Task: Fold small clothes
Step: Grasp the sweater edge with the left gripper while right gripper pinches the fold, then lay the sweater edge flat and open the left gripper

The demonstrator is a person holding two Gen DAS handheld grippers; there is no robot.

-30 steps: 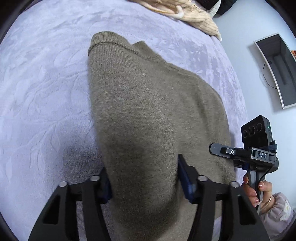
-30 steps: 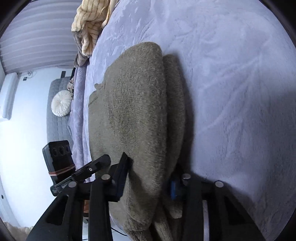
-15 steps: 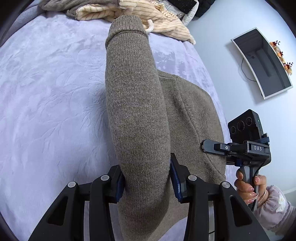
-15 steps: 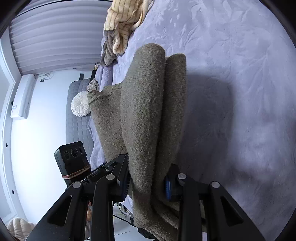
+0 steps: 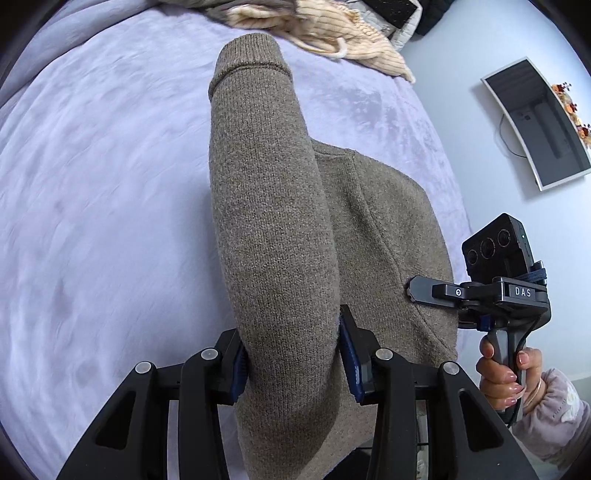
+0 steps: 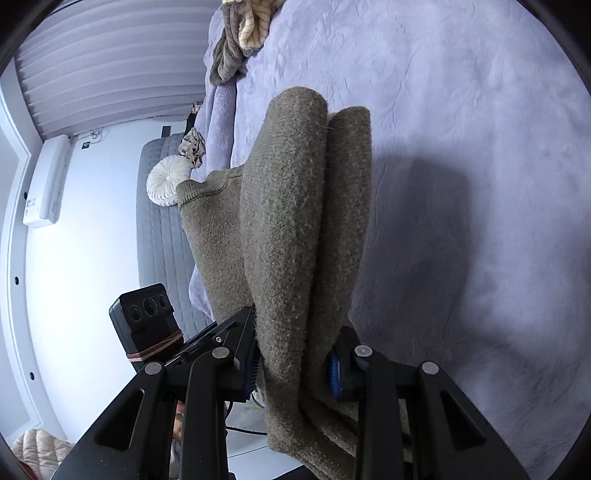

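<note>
Two tools clamped on one brown sweater, lifted over lavender bed.
Left tool and right tool each pinching bunched knit; could slip loose, or fold land crooked if carried unevenly.

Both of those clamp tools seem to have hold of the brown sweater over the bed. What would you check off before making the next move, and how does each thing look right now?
1. Left gripper clamped on the olive-brown knitted sweater: ok, pads press a thick roll of it.
2. Right gripper clamped on the same sweater: ok, bunched layers sit between its pads.
3. Landing space on the lavender plush bedspread: ok, it is bare beside the sweater.
4. Cream ribbed garment out of the way: ok, it lies at the far edge.
5. Layers lined up neatly: cannot tell, the edges are hidden.
6. Sweater fully lifted: not ok, its far part rests on the bedspread.
</note>
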